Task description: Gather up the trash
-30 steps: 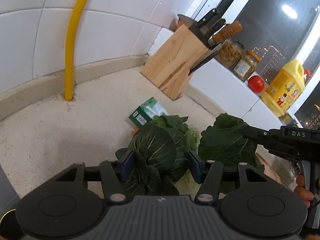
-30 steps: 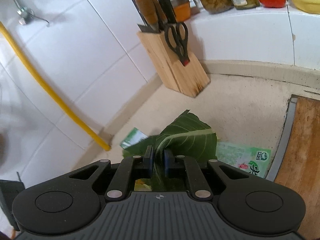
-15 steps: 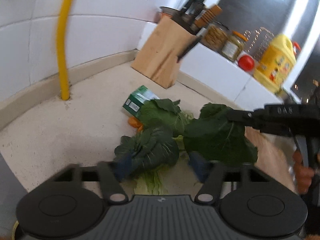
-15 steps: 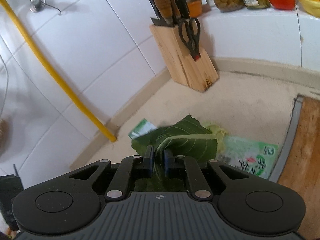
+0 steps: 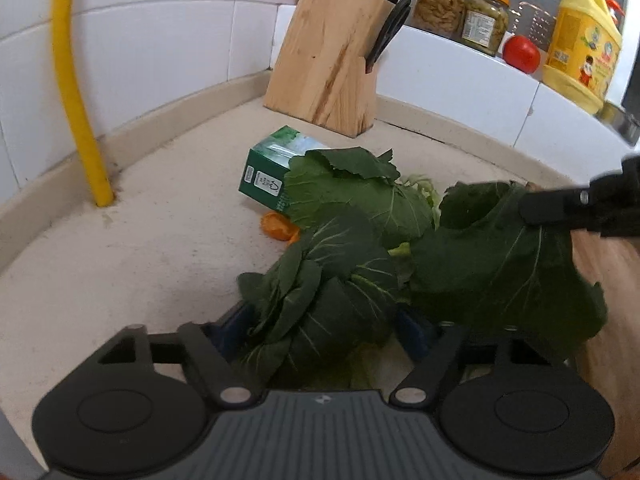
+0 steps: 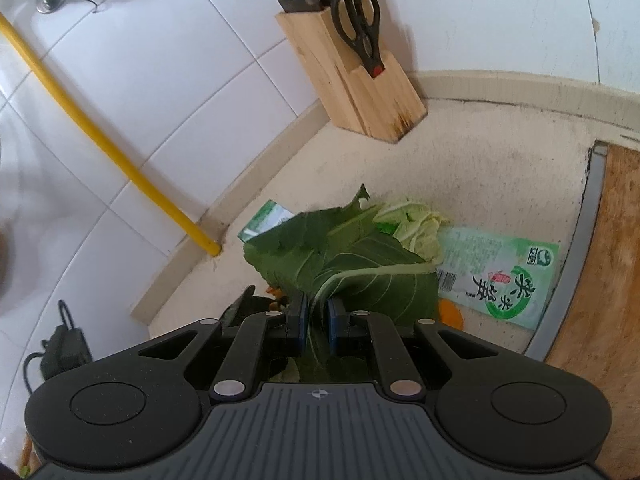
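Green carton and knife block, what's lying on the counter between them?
Nothing: in the left wrist view, bare counter separates the green carton from the knife block.

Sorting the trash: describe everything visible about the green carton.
The green carton is a small cardboard box with a paler green top and white printed symbols on its end. It lies tipped on the counter in front of the knife block, partly covered by a leaf. An orange scrap lies beside it.

Green-white flat packet (image 6: 498, 278) with large green Chinese characters, not legible, plus barcode, green carton (image 5: 272, 170) small printed symbols unreadable, jar (image 5: 484, 26) and yellow oil jug (image 5: 582, 46) labels too blurred
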Demonstrator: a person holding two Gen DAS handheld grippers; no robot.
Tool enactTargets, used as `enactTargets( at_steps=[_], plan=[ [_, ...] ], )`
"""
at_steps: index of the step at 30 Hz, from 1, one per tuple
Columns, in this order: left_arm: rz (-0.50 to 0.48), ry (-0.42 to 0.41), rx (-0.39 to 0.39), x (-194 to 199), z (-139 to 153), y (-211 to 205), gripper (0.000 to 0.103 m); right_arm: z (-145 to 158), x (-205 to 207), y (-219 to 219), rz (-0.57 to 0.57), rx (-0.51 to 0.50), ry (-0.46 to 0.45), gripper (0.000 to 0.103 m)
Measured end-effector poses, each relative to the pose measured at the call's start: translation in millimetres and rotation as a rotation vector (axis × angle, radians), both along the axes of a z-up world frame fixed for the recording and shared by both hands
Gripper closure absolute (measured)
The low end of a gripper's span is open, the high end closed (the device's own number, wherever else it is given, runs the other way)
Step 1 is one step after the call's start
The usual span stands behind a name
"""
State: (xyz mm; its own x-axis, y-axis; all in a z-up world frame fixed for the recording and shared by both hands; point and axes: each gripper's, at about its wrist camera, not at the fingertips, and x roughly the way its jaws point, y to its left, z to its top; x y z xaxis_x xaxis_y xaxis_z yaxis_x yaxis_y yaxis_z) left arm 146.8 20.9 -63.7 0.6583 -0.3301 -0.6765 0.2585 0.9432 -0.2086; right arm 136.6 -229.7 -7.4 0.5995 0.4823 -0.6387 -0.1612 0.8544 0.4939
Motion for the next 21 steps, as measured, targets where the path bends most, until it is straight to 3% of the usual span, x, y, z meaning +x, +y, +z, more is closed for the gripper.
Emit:
enactTargets(
  at_steps=[3, 8, 21],
  plan=[
    [0.026, 0.01, -0.034, -2, 5, 8, 0.038, 2, -1, -3, -0.007, 0.008, -0.004, 0.089],
    [0.046, 0.025, -0.169, -7, 18, 31, 0.038, 11, -6, -5, -0.022, 0.019, -0.025, 0.089],
    [0.108, -0.047, -0.225, -38, 42, 61, 0.038, 38, -17, 33, 0.056, 0.019, -0.091, 0.089]
  ],
)
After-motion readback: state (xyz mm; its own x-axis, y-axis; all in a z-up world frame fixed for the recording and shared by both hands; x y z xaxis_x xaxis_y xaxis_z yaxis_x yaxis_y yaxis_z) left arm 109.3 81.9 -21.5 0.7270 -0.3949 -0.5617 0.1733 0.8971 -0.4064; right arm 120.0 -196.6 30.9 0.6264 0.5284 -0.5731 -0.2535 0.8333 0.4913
